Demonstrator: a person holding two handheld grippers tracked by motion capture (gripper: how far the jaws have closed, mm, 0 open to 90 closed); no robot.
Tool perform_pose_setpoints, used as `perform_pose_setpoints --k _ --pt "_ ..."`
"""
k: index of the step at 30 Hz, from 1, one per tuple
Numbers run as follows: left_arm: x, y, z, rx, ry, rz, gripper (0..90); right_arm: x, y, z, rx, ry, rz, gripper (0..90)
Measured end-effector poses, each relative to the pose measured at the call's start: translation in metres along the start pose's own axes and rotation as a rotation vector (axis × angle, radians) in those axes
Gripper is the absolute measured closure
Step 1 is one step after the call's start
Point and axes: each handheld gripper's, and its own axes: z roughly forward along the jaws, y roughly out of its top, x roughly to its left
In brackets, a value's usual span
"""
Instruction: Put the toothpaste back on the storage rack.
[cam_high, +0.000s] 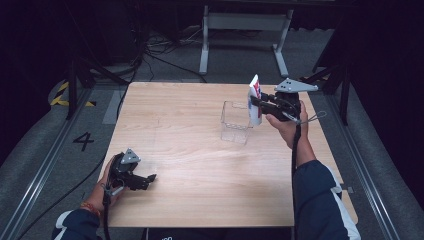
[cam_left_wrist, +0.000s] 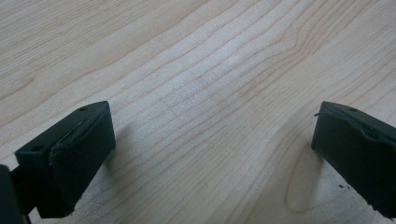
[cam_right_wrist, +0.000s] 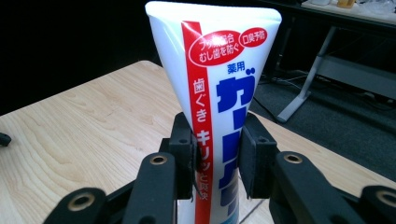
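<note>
Toothpaste tube (cam_right_wrist: 219, 93) sits upright in my right gripper (cam_high: 261, 106), jaws clamped on its lower body, just beside the clear box (cam_high: 235, 122) on the worktop (cam_high: 200, 175). My grip is narrow and low, so I judge the tube may tip, or catch the box rim. My left gripper (cam_high: 145, 180) rests with jaws apart, empty.

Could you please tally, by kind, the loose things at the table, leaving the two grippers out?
Toothpaste tube, white with red and blue print, clamped upright in the right gripper: 1
Clear plastic box on the table: 1
Total: 2
</note>
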Motion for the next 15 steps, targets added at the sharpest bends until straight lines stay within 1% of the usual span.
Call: perform_pose_setpoints --k 3,8,10,13,15 --pt "0.0 0.0 0.0 -0.001 0.003 0.005 0.0 -0.001 0.002 0.005 0.002 -0.004 0.003 70.3" --pt "0.0 0.0 0.0 0.0 0.001 -0.003 0.0 -0.003 0.002 0.013 0.006 -0.001 0.011 70.2" --pt "0.0 0.0 0.0 0.001 0.001 -0.002 0.0 -0.005 0.002 0.016 0.007 0.013 0.026 70.2" --pt "0.0 0.0 0.0 -0.001 0.0 -0.002 0.0 -0.006 0.002 0.021 0.012 0.003 0.017 70.1" --pt "0.0 0.0 0.0 0.001 -0.002 -0.003 0.0 -0.007 0.001 0.025 0.016 0.004 0.021 70.1"
